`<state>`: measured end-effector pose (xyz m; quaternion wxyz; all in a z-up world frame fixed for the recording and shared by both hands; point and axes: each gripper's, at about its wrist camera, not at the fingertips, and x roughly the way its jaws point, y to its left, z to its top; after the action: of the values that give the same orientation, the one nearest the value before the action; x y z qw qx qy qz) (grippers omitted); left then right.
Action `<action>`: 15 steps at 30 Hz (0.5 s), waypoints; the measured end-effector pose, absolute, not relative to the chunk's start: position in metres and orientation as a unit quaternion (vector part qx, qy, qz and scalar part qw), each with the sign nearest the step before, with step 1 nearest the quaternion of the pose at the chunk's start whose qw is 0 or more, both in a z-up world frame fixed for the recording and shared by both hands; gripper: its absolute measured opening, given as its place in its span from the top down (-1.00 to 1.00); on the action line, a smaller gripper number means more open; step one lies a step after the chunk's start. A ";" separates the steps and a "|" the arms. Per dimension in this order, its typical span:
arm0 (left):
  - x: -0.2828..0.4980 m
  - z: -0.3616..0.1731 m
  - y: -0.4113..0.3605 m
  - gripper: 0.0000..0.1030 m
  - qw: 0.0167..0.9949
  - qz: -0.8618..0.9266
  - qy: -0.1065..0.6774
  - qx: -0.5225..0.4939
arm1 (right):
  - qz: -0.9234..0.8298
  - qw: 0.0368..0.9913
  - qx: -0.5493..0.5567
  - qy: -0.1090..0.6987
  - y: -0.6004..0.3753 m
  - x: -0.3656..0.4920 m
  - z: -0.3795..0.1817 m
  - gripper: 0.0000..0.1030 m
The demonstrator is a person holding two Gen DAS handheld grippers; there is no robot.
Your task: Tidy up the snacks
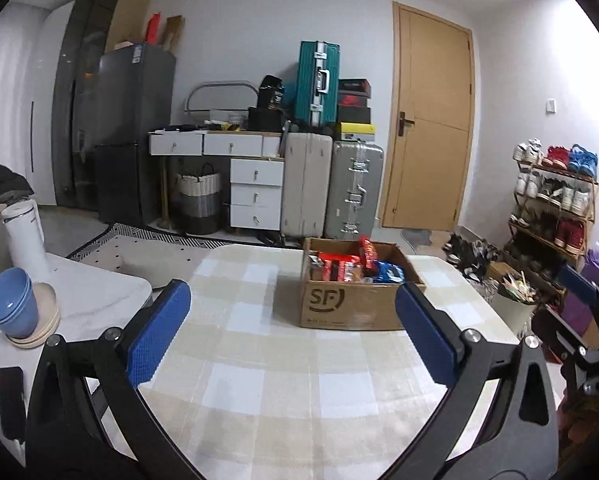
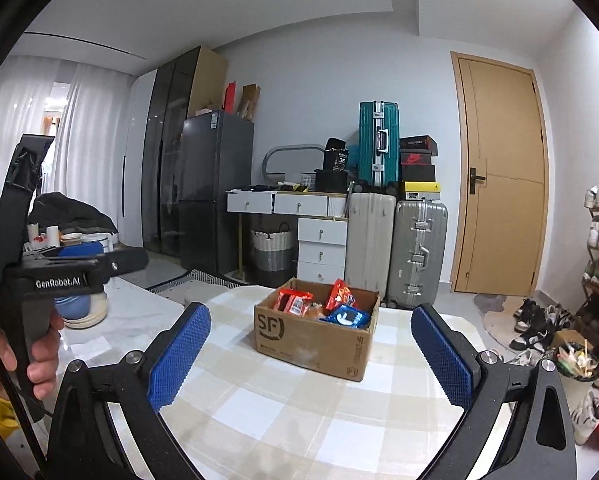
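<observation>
A brown cardboard box [image 1: 351, 306] [image 2: 315, 340] marked SF stands at the far end of the checked tablecloth [image 1: 267, 364] [image 2: 299, 408]. Inside it lie red snack packs [image 1: 339, 268] [image 2: 293, 302] and a blue pack [image 1: 389, 273] [image 2: 347, 317]. My left gripper [image 1: 293, 332] is open, its blue pads wide apart, nothing between them, short of the box. My right gripper [image 2: 311, 356] is open too and holds nothing, with the box ahead between its pads. The left gripper's body, held by a hand [image 2: 39, 356], shows at the left of the right wrist view.
Blue bowls [image 1: 9, 304] on stacked plates and a white cylinder [image 1: 23, 236] stand on a marble table to the left. A black phone [image 1: 10, 400] lies near its edge. Beyond the table are suitcases [image 1: 331, 188], drawers, a fridge and a shoe rack [image 1: 551, 200]. A bin [image 2: 577, 376] stands at the right.
</observation>
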<state>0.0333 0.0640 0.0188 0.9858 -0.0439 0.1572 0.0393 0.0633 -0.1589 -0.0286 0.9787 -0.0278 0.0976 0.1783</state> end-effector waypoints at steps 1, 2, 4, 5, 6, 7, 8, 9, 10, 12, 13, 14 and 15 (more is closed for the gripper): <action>0.034 0.013 0.067 -0.99 0.986 0.044 0.151 -0.045 | 0.177 0.979 -0.027 0.098 -0.159 0.066 -0.036 -0.99; 0.037 0.008 0.069 -0.99 0.987 0.047 0.147 -0.044 | 0.174 0.979 -0.027 0.098 -0.160 0.070 -0.044 -0.99; 0.044 -0.008 0.071 -0.99 0.988 0.053 0.139 -0.031 | 0.164 0.981 -0.027 0.098 -0.161 0.078 -0.059 -0.99; 0.050 -0.014 0.072 -0.99 0.988 0.053 0.141 -0.027 | 0.160 0.981 -0.027 0.102 -0.161 0.083 -0.069 -0.99; 0.057 -0.024 0.072 -0.99 0.988 0.050 0.144 -0.025 | 0.157 0.982 -0.026 0.105 -0.162 0.088 -0.076 -0.99; 0.064 -0.034 0.072 -0.99 0.988 0.048 0.148 -0.023 | 0.152 0.982 -0.025 0.106 -0.163 0.093 -0.085 -0.99; 0.072 -0.043 0.071 -0.99 0.987 0.051 0.149 -0.021 | 0.148 0.983 -0.022 0.107 -0.164 0.096 -0.094 -0.99; 0.077 -0.055 0.070 -0.99 0.987 0.059 0.150 -0.014 | 0.147 0.983 -0.018 0.109 -0.166 0.099 -0.104 -0.99; 0.082 -0.064 0.068 -0.99 0.986 0.069 0.149 -0.006 | 0.148 0.983 -0.013 0.111 -0.168 0.102 -0.111 -0.99; 0.091 -0.081 0.065 -0.99 0.986 0.092 0.137 0.007 | 0.149 0.982 -0.004 0.117 -0.171 0.109 -0.122 -0.99; 0.094 -0.089 0.065 -0.99 0.987 0.091 0.134 0.007 | 0.151 0.981 0.000 0.119 -0.172 0.111 -0.125 -0.99; 0.098 -0.095 0.064 -0.99 0.987 0.089 0.134 0.006 | 0.152 0.982 0.005 0.116 -0.172 0.113 -0.127 -0.99; 0.101 -0.100 0.063 -0.99 0.987 0.088 0.133 0.006 | 0.153 0.982 0.006 0.111 -0.173 0.115 -0.127 -0.99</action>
<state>0.1014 0.0628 -0.1003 0.9872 0.0063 0.1326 0.0882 0.1147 -0.1730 -0.1269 0.9819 0.0058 0.1112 0.1530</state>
